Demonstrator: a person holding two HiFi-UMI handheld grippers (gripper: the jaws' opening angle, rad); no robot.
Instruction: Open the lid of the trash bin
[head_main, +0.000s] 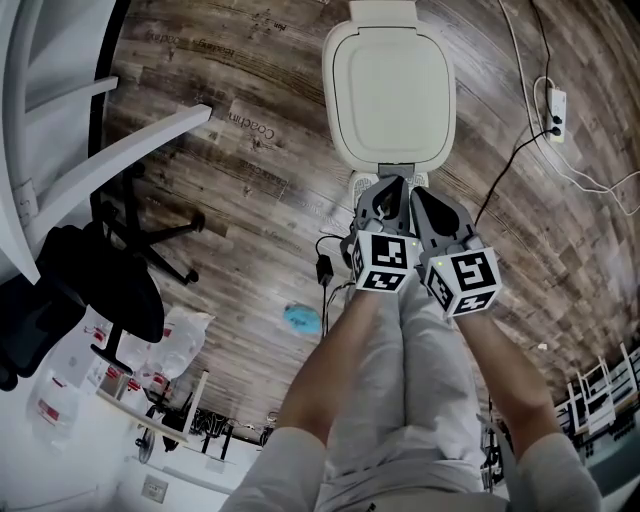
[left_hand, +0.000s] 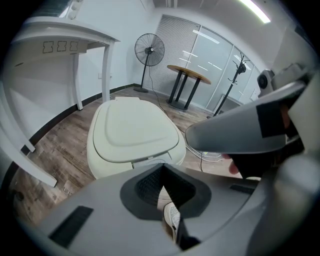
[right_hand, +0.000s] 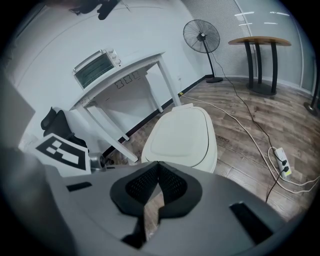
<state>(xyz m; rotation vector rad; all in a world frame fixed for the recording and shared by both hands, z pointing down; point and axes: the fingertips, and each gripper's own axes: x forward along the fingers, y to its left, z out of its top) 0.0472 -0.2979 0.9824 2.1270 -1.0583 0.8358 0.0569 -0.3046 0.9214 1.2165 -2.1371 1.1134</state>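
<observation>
Well, the trash bin (left_hand: 99, 161) stands on the wooden floor (head_main: 240, 170) with its pale lid (head_main: 390, 85) down flat, nothing lifted yet. The person holds both tools side by side just short of it, pointing toward 12 o'clock. In the head view the bin lies dead ahead of them at 12. Its long axis runs 12 to 6, with the hinge end far off and the front edge nearest the tools.

The left claw (head_main: 396, 184) is pressed together at the tips and carries nothing; behind its tips only a shoe (left_hand: 172, 217) shows. The right claw (head_main: 419, 192) is likewise closed and empty, with floor behind it.

The left one looks the nearer to the small grey tab (head_main: 398, 170) at the lid's front edge, sitting just at 6 o'clock of it, though I can't make out whether it touches. I'd judge the coming move works that front edge, swinging the lid up toward 12.
</observation>
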